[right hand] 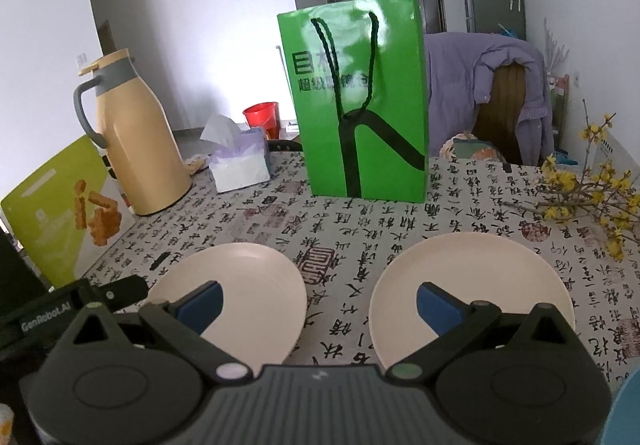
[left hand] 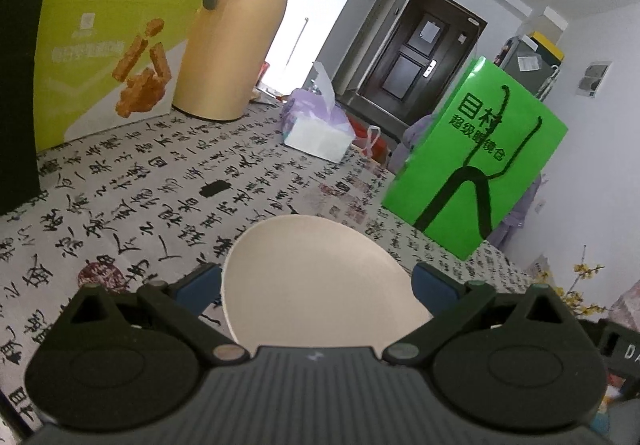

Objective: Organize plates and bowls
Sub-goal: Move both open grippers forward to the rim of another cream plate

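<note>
Left tongs (left hand: 318, 287) agape around plain cream plate (left hand: 312, 277)

calligraphy-print table (right hand: 360, 221), two plates (right hand: 240, 285), green bag (right hand: 360, 105)

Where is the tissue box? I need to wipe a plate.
In the right wrist view, the tissue box sits far left on the table, between thermos and green bag.

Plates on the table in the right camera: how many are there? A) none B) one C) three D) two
D: one plate lies at left and another plate at right, side by side and apart on the tablecloth.
</note>
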